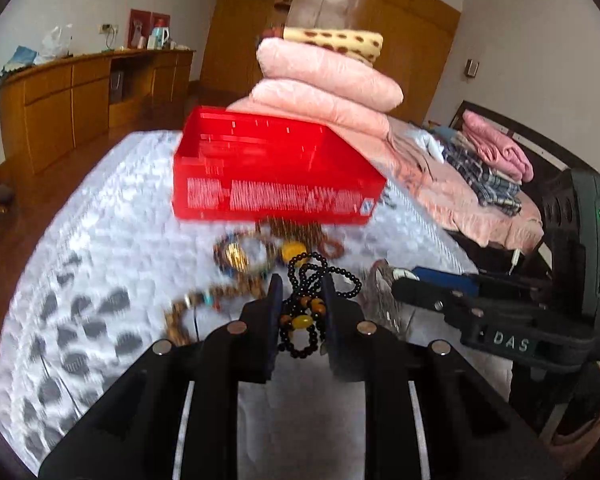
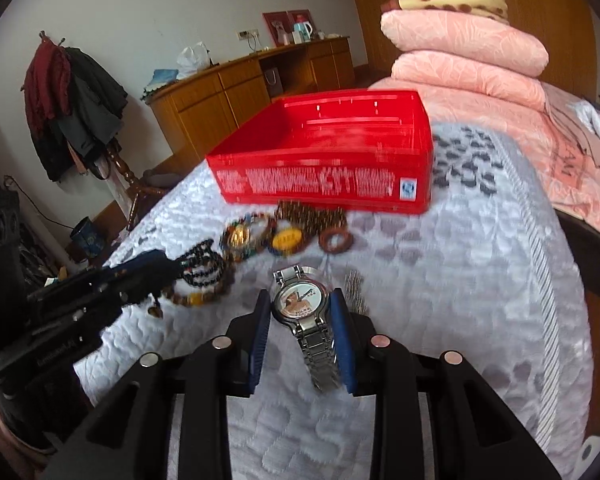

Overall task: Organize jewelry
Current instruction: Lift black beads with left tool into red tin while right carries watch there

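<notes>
Two pieces lifted at once, one per hand, presumably so both can go into the red box [image 2: 332, 152] in a single trip. Left gripper [image 1: 300, 308] with jaws pinching a black bead necklace [image 1: 306, 300], amber beads bunched between the pads and loops dangling below, clear of the bed [image 1: 100, 240]; gripped near the middle, probably so the strand hangs short and does not snag the pile. Right gripper [image 2: 302, 312] with jaws clamped on a steel watch [image 2: 300, 304], pads pressing either side of the round case, band trailing down toward the camera; held by the case because that is the one rigid part. Red box open-topped and apparently empty, resting on the grey patterned bedspread just beyond the remaining jewelry. Still lying on the bed in front of the box: a heap of brown beads [image 2: 312, 216], a multicoloured bracelet [image 2: 240, 240], a yellow pendant [image 2: 286, 240] and a reddish ring [image 2: 336, 240], all blurred, so exact count hard to tell. Folded pink quilts [image 1: 328, 76] stacked behind the box, well apart from the work.
</notes>
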Demonstrator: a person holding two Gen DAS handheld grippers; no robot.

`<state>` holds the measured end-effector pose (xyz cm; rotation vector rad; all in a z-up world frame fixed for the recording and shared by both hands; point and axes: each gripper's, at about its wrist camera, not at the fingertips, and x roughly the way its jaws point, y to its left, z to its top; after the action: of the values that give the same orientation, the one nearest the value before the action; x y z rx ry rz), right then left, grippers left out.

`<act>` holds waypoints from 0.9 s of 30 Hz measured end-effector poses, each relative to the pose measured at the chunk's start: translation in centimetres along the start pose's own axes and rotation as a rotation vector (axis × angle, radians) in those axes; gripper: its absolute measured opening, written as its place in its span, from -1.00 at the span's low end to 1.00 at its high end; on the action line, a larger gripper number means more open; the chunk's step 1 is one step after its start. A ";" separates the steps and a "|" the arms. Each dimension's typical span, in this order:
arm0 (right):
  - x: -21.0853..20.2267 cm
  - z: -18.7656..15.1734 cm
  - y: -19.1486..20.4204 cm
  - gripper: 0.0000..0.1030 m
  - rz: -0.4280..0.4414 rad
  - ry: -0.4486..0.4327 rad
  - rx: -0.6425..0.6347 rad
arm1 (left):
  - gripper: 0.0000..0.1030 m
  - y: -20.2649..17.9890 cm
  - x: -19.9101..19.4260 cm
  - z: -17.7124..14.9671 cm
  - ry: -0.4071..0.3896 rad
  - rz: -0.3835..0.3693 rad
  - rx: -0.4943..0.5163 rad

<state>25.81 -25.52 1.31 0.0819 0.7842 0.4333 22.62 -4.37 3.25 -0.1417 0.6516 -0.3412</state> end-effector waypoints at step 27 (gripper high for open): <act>3.4 14.3 -4.2 -0.42 0.023 -0.126 0.018 | -0.64 2.7 8.9 14.1 -0.054 0.040 0.024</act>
<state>39.43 -26.72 8.22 0.1338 0.6637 0.4389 38.62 -4.68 8.68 -0.1147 0.5960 -0.3057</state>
